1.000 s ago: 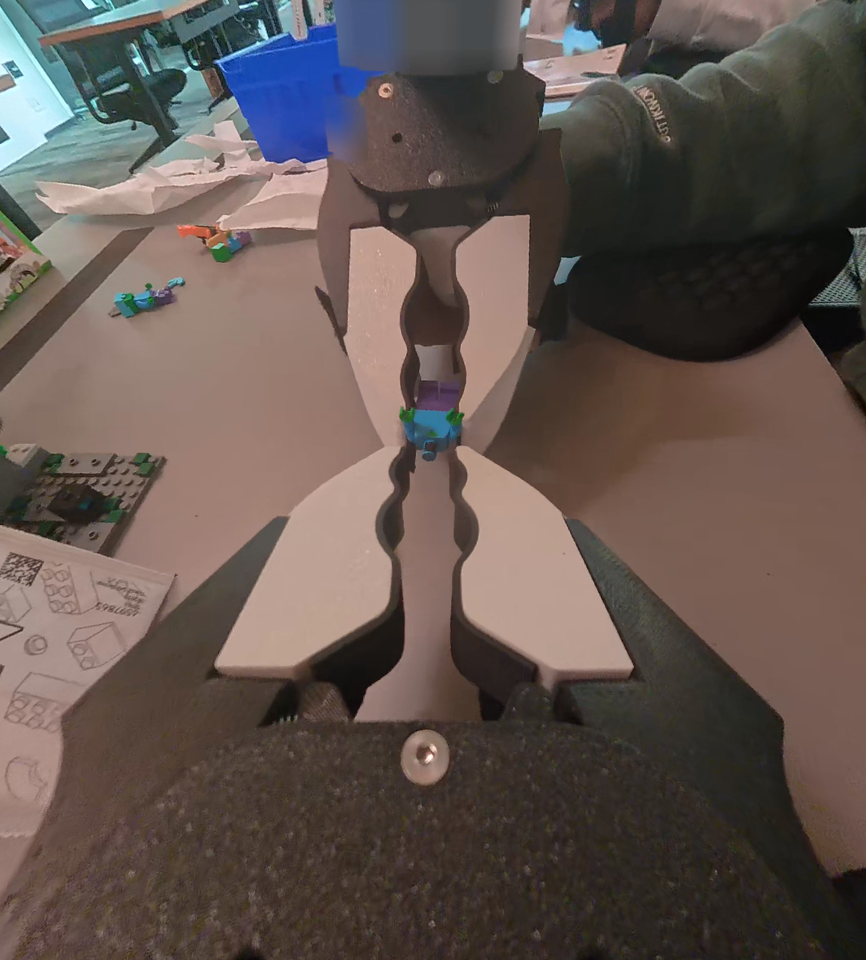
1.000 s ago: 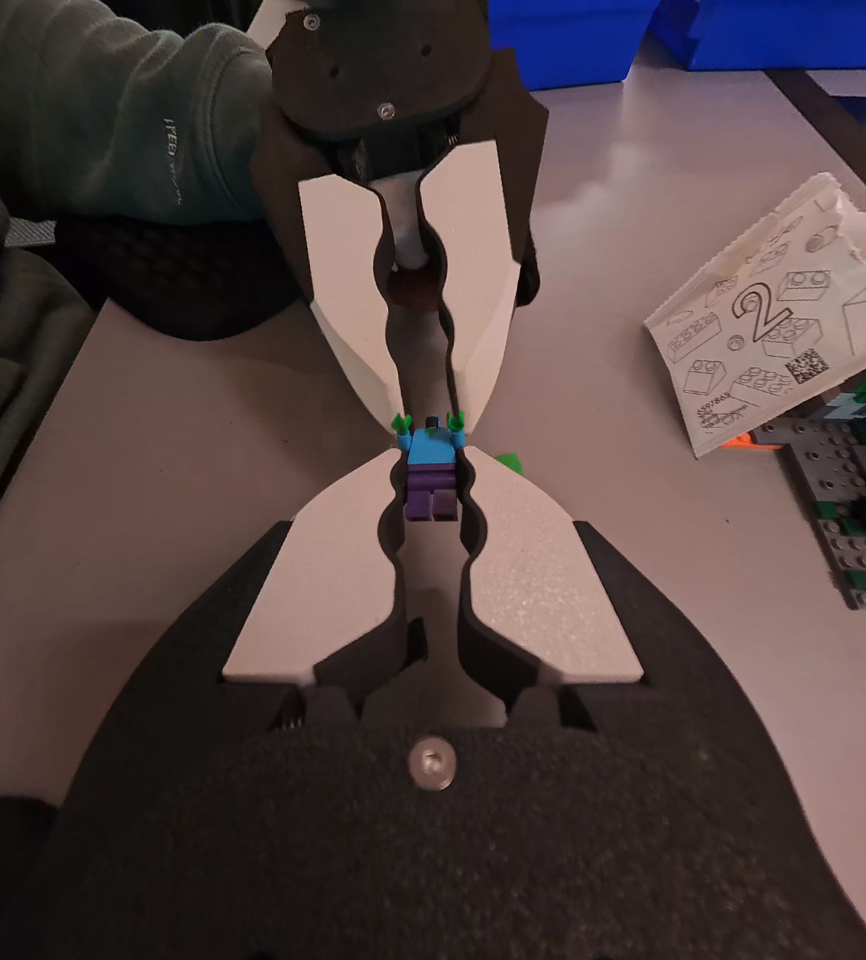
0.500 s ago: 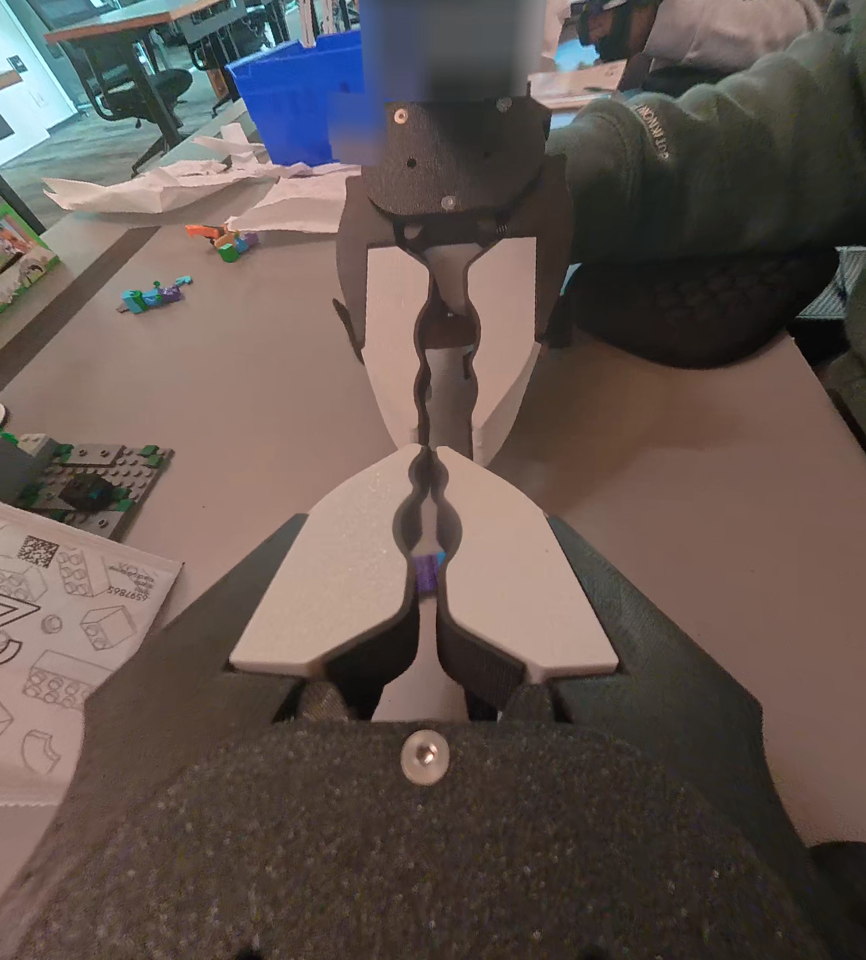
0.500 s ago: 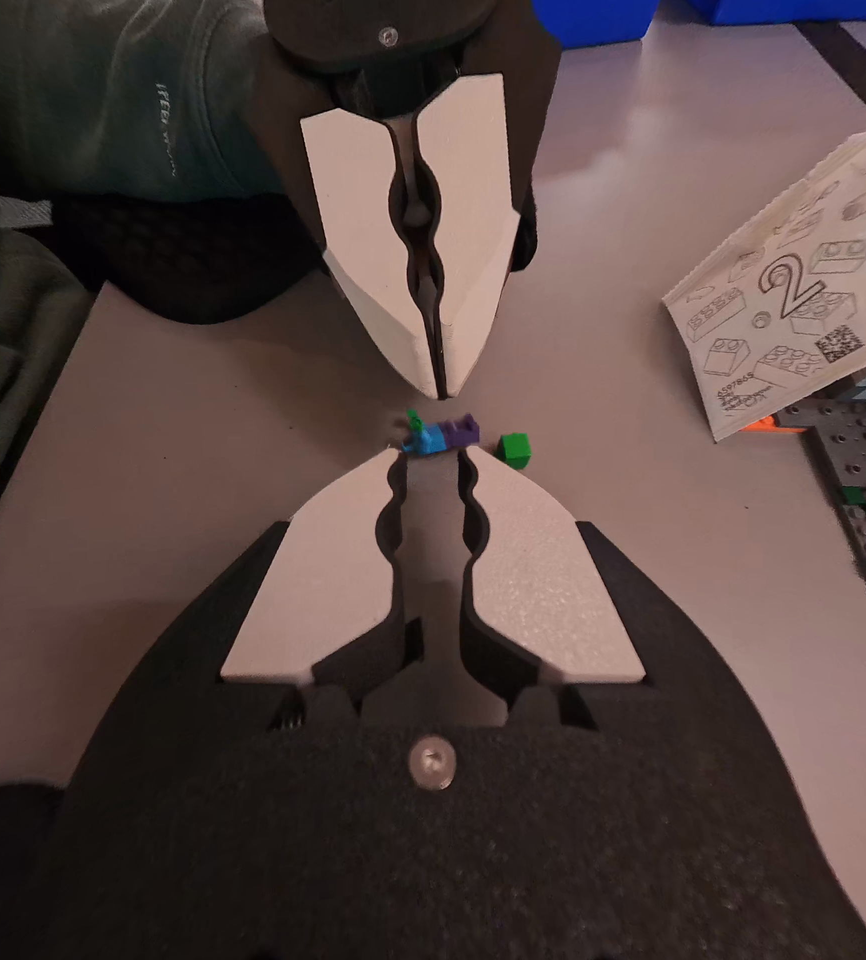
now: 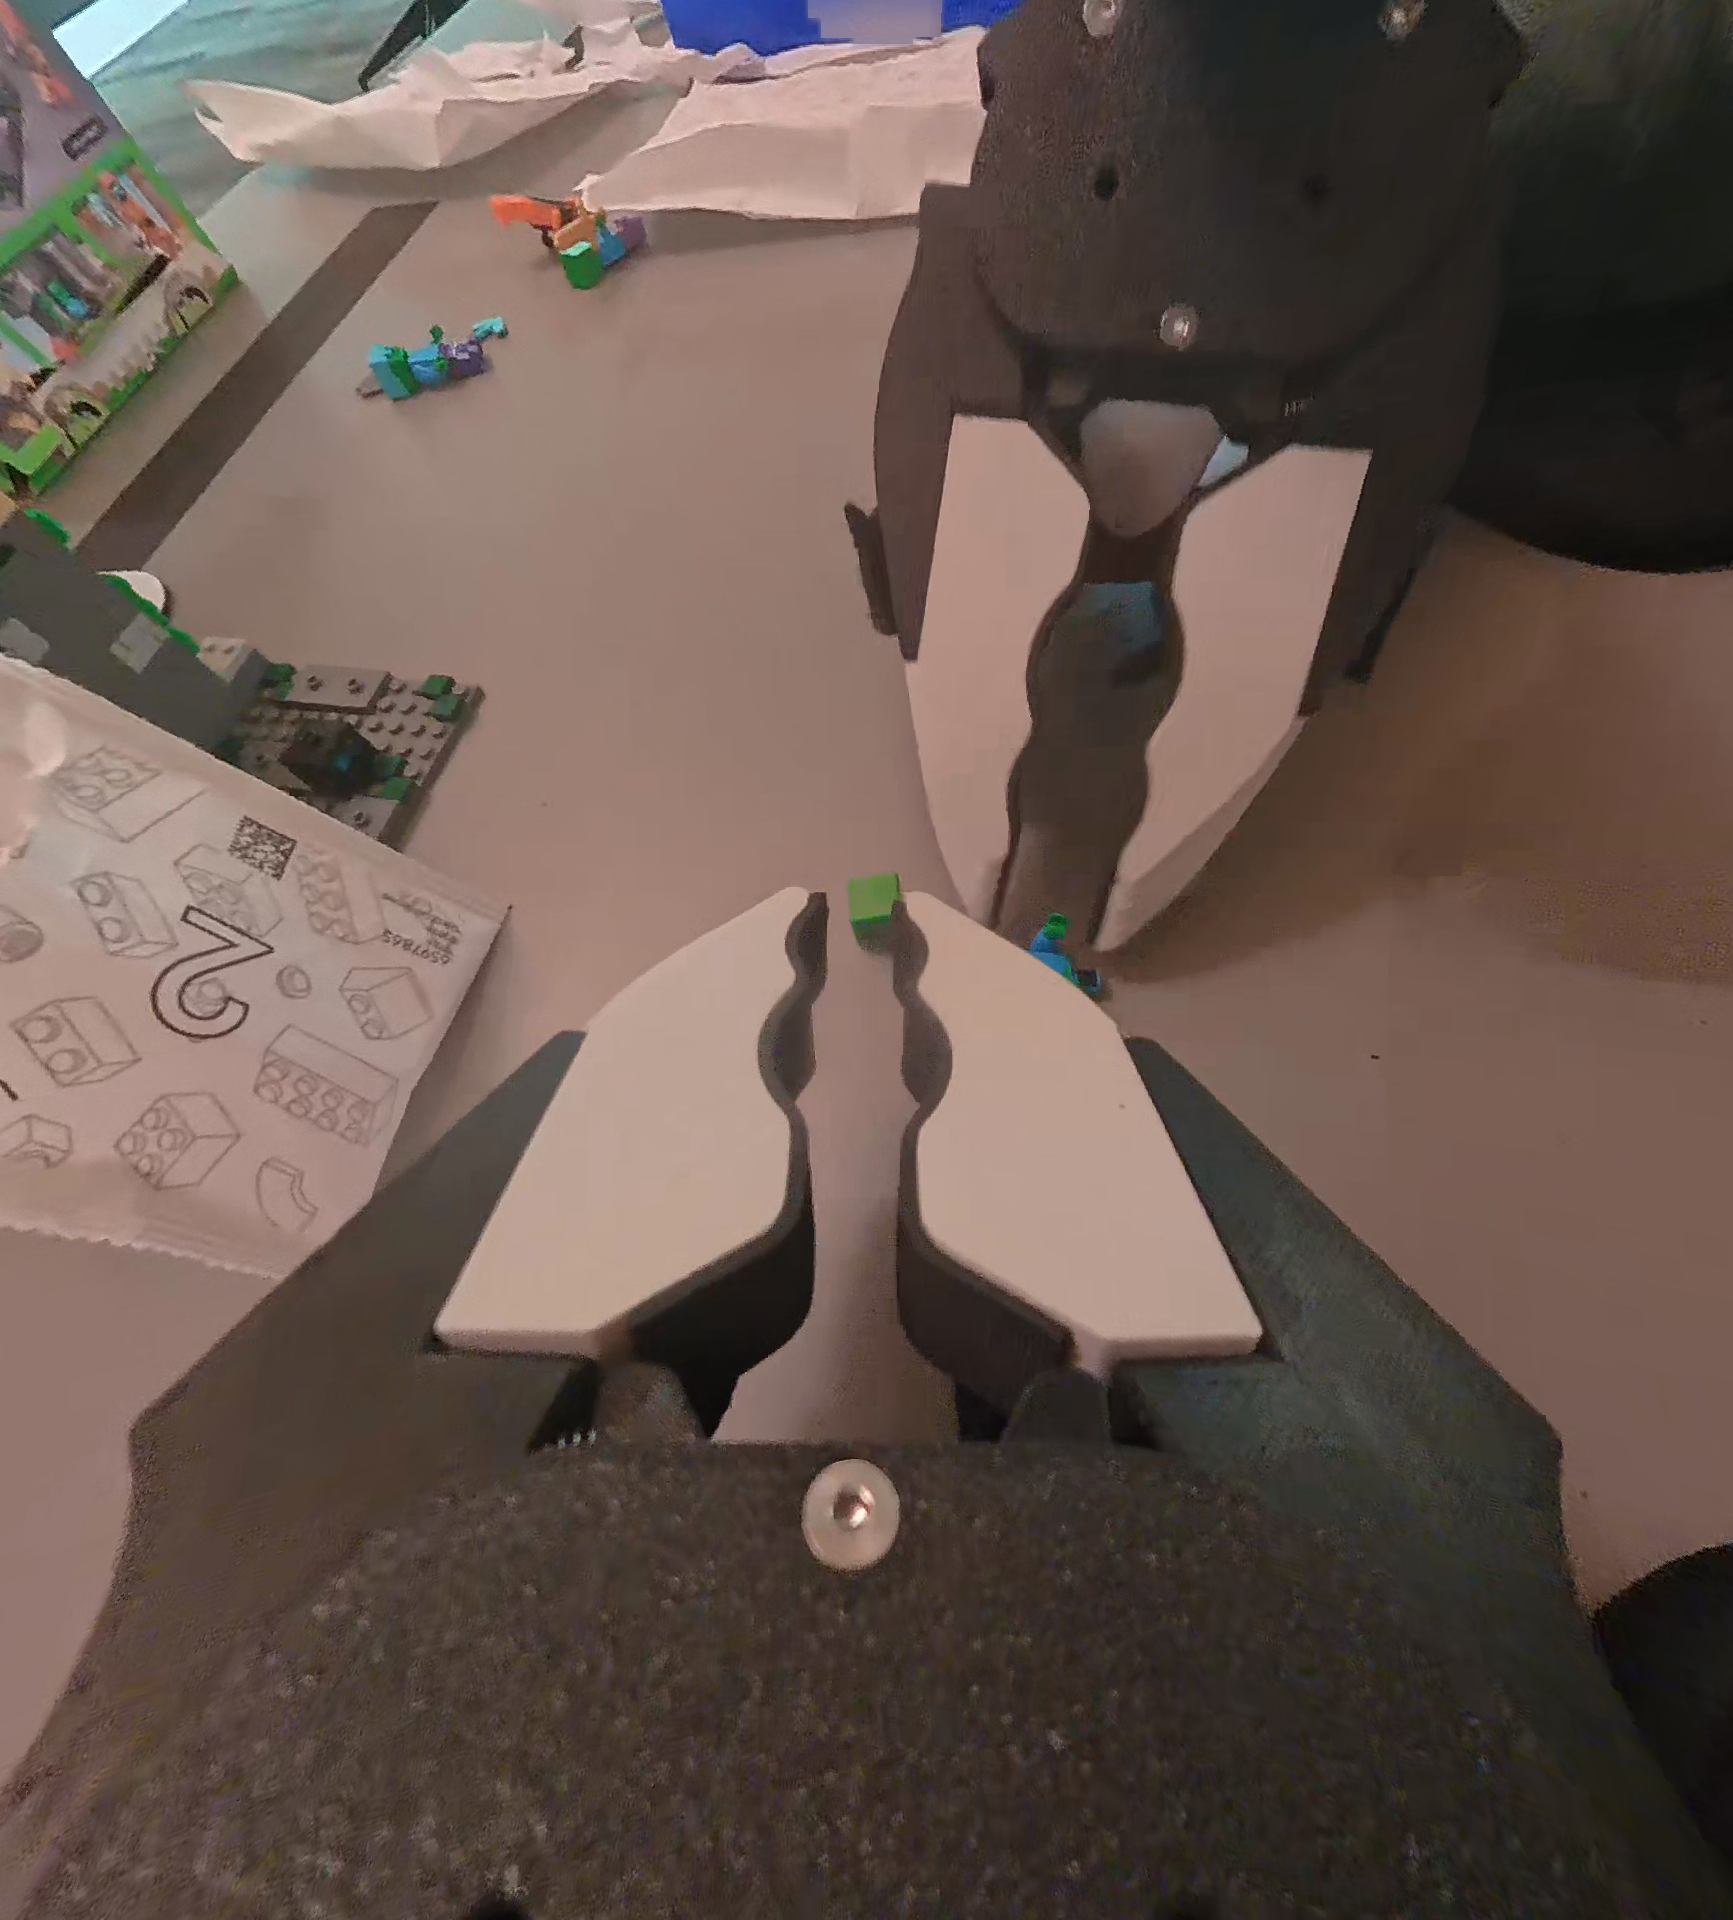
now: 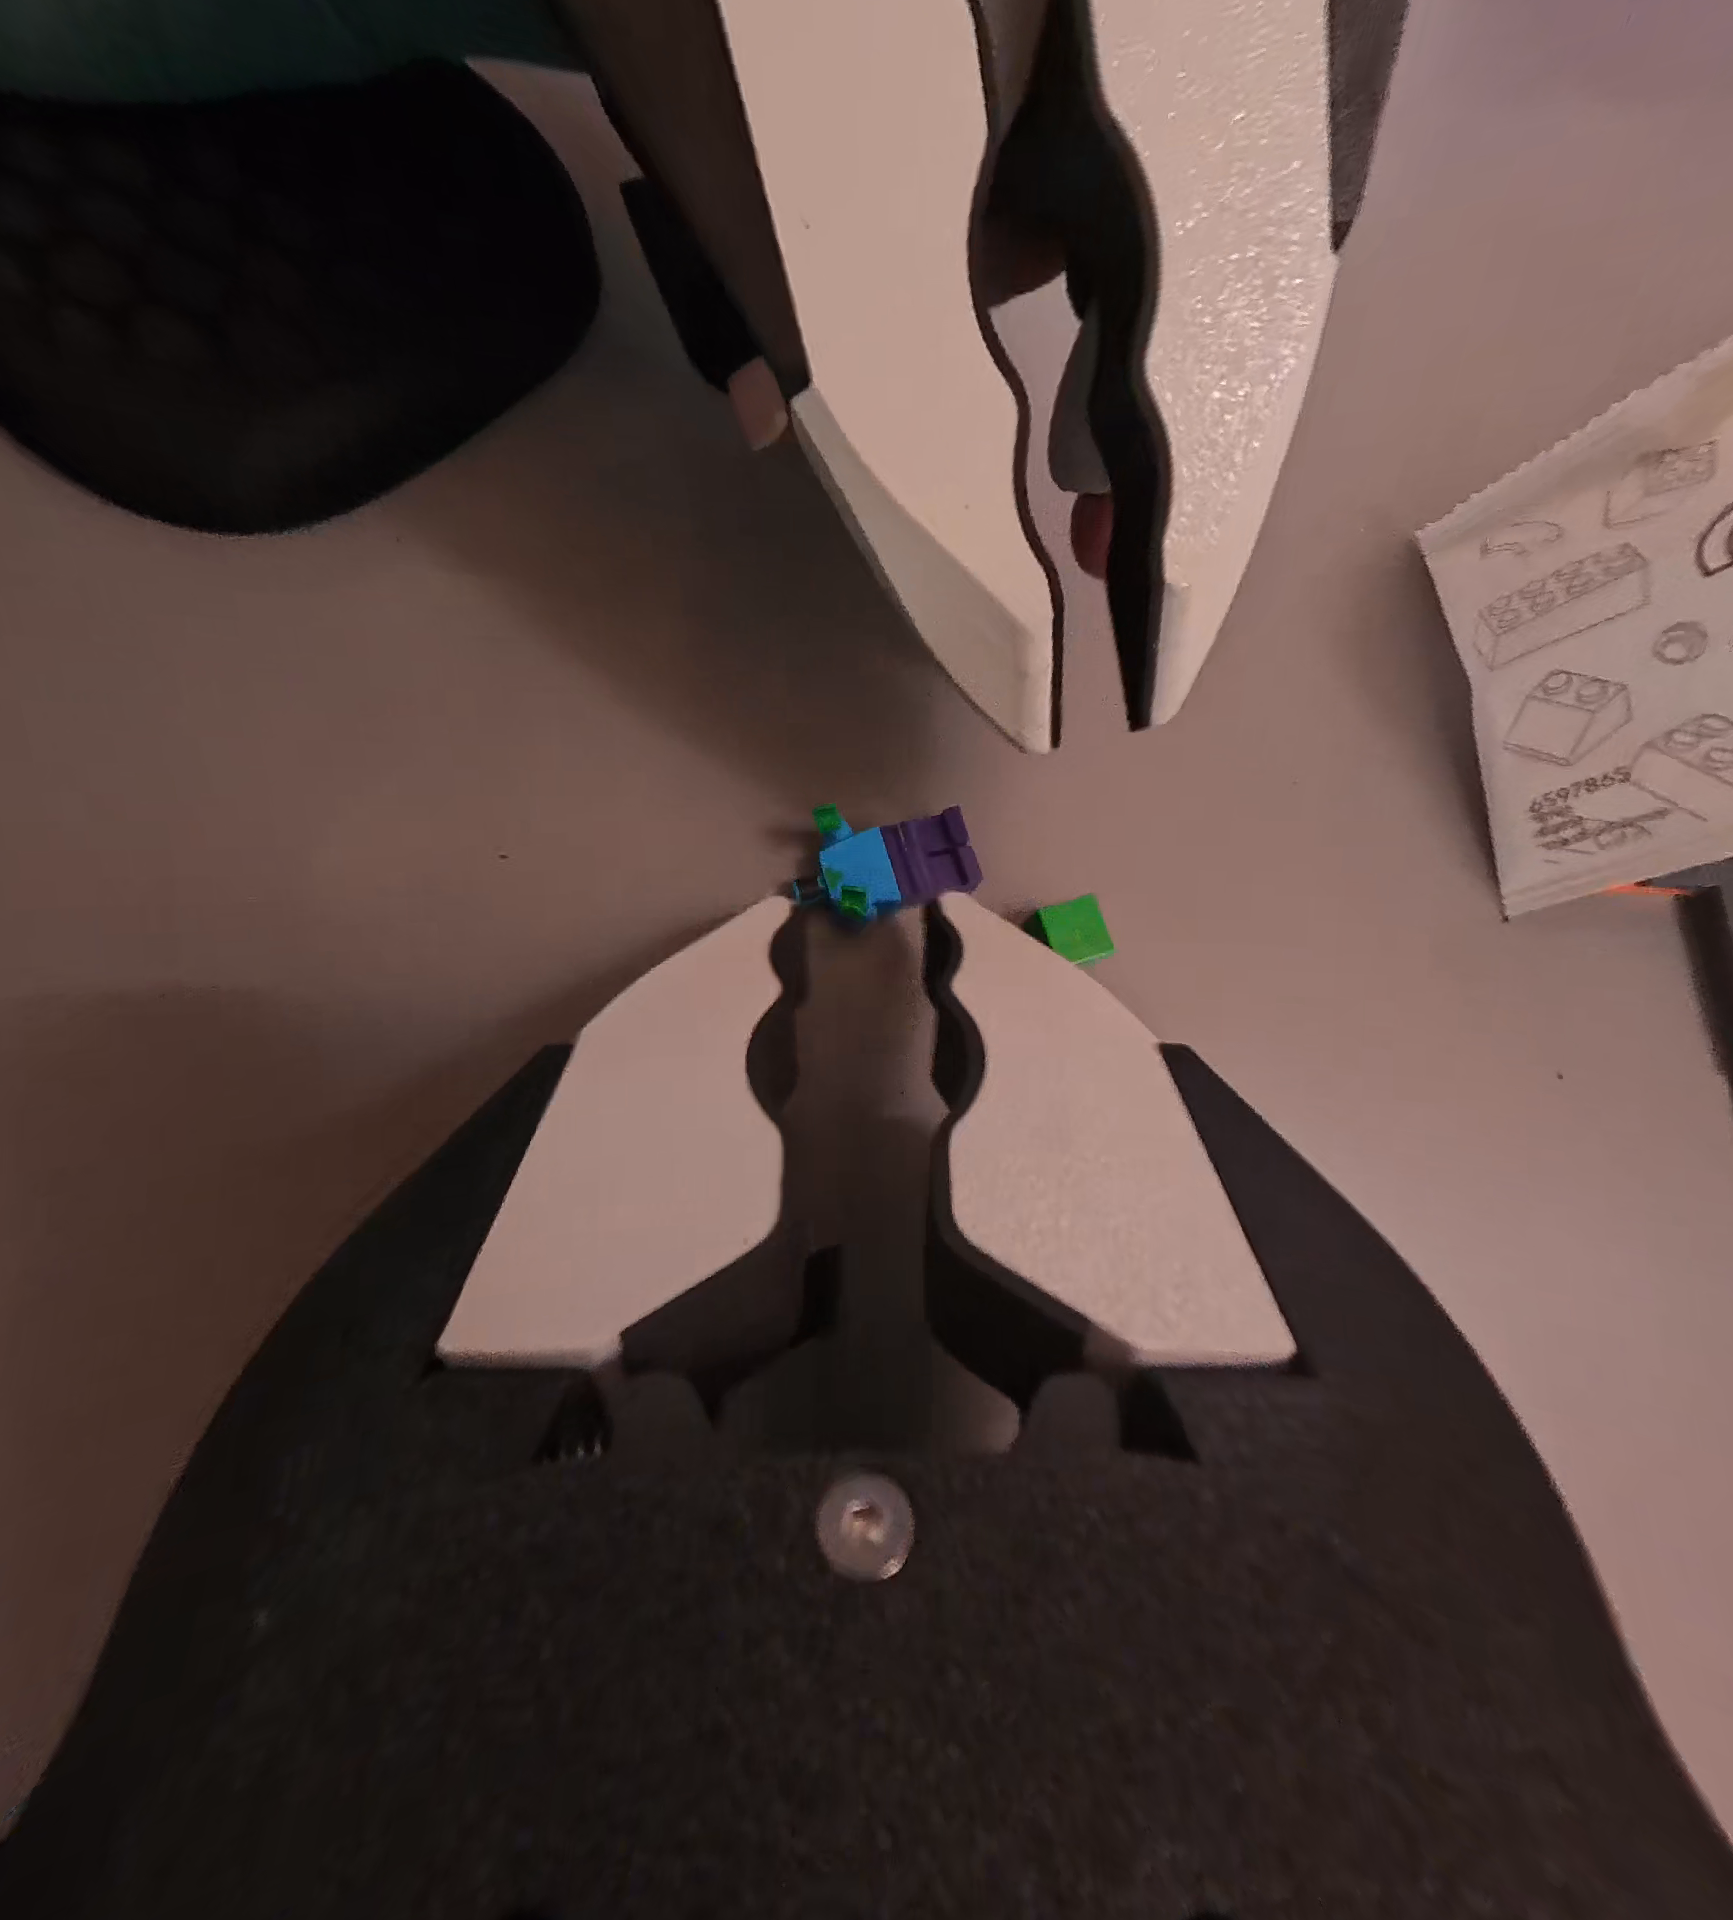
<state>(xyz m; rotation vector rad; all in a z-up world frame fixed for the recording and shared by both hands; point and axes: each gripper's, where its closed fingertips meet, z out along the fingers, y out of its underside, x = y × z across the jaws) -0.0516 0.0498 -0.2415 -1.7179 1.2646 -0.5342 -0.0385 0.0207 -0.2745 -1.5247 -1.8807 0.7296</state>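
On the table (image 6: 322, 727), headless toy figure (image 6: 893, 862) lying flat, legs pointing right, both tongs (image 6: 857, 914) (image 5: 857, 914) open, empty.

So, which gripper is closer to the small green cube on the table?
Left. The left gripper has the green cube at its open fingertips, by the right finger. The right gripper, also open, points at the toy figure, the cube beside it.

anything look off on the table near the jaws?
Yes. A headless toy figure, blue torso and purple legs, lies flat on the table just past the open right gripper. A loose green cube sits beside it. Neither gripper holds anything.
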